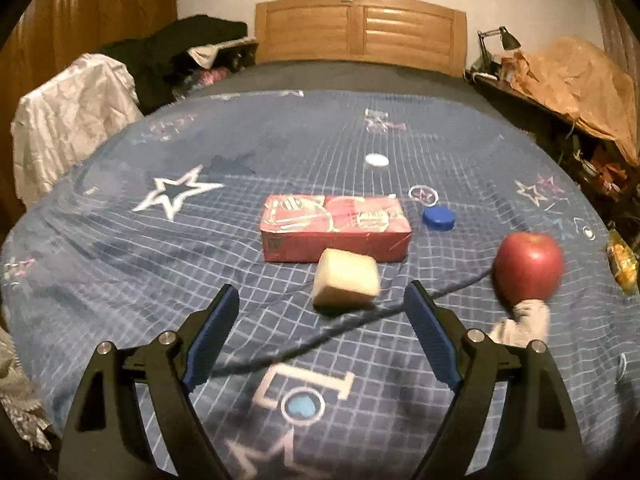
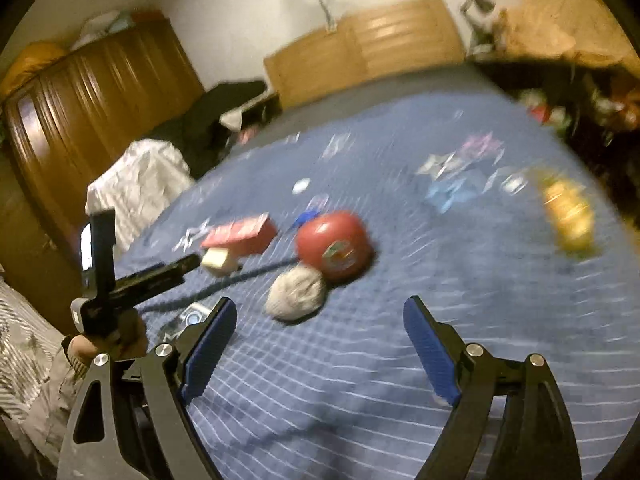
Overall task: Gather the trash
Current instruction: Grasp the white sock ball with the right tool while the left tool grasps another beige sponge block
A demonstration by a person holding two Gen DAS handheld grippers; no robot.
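Observation:
On the blue blanket point(image 1: 120, 280) lie a crumpled grey paper wad point(image 1: 524, 320), a red apple point(image 1: 528, 266), a pale sponge block point(image 1: 346, 282), a red tissue pack point(image 1: 336, 232), a blue cap point(image 1: 439, 218), a white cap point(image 1: 377, 159) and a yellow wrapper point(image 1: 622, 262). My left gripper point(image 1: 322, 304) is open and empty, just short of the sponge. My right gripper point(image 2: 320, 316) is open and empty, close to the paper wad point(image 2: 297, 294), with the apple point(image 2: 334, 244) behind it. The right view is blurred. The wrapper point(image 2: 570, 216) lies far right.
A dark cord point(image 1: 320, 336) runs across the blanket. A wooden headboard point(image 1: 360, 32) stands at the far end. Clothes point(image 1: 72, 120) pile up at the left, and a cluttered side table with a lamp point(image 1: 508, 40) at the right. A wardrobe point(image 2: 80, 100) stands at the left.

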